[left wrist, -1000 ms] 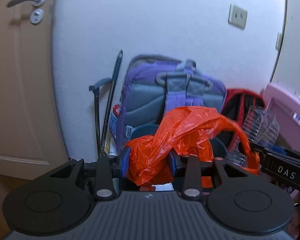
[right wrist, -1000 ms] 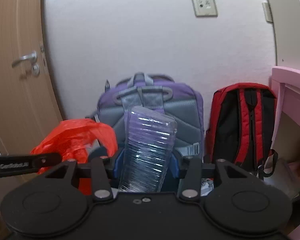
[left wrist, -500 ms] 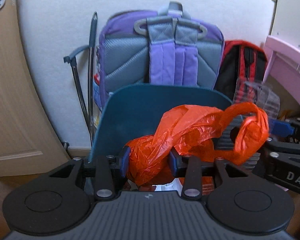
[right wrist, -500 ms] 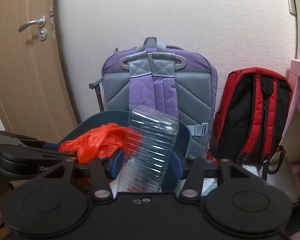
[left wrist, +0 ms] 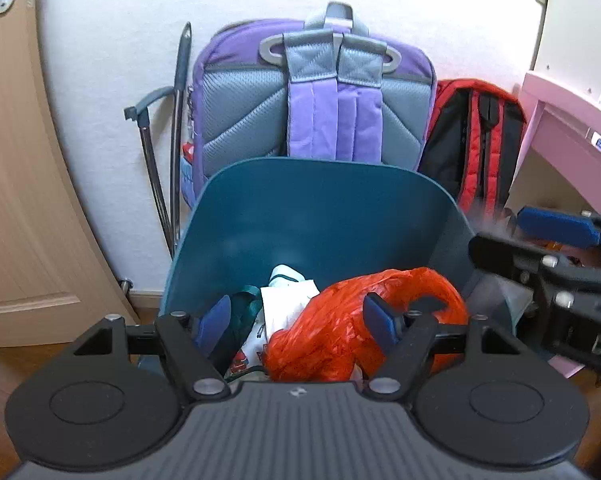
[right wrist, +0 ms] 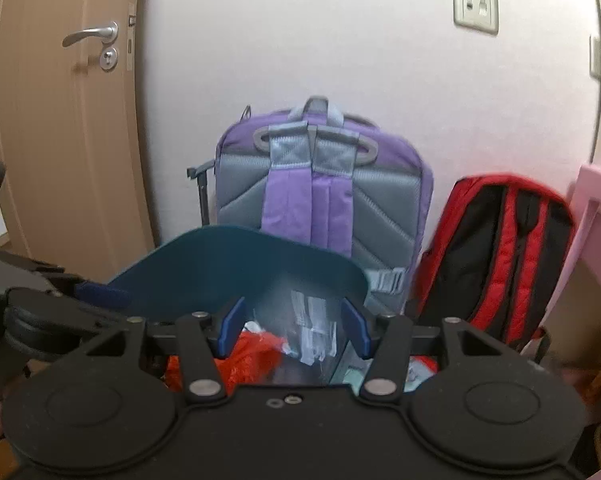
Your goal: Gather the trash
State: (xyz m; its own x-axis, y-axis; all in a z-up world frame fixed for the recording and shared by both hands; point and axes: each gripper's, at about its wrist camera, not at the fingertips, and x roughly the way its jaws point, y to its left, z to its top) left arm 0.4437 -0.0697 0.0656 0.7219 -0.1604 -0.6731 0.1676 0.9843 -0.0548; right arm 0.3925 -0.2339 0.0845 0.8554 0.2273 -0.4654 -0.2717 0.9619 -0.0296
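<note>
A teal trash bin [left wrist: 320, 208] stands on the floor in front of both grippers. My left gripper [left wrist: 296, 312] hangs over its mouth, its jaws opening and wide apart. The orange plastic bag [left wrist: 340, 332] lies loose in the bin behind the right pad, with neither pad pressing on it. Over the bin's right side my right gripper [right wrist: 292, 320] stands open. A clear plastic container [right wrist: 312, 328] shows blurred between its pads, low inside the bin [right wrist: 240, 256], and touches neither pad. The orange bag [right wrist: 252, 356] is beside it. Each gripper shows at the edge of the other's view.
White paper and other trash [left wrist: 288, 300] lie in the bin. A purple backpack [left wrist: 320, 100] and a red backpack [left wrist: 476, 140] lean on the wall behind it. A wooden door [left wrist: 12, 200] is at the left, pink furniture [left wrist: 572, 120] at the right, and a folded metal frame [left wrist: 176, 120] beside the purple backpack.
My left gripper sank over the bin, spread its jaws and let the orange bag drop in. My right gripper's jaws widened and the clear container slid down from between them into the bin.
</note>
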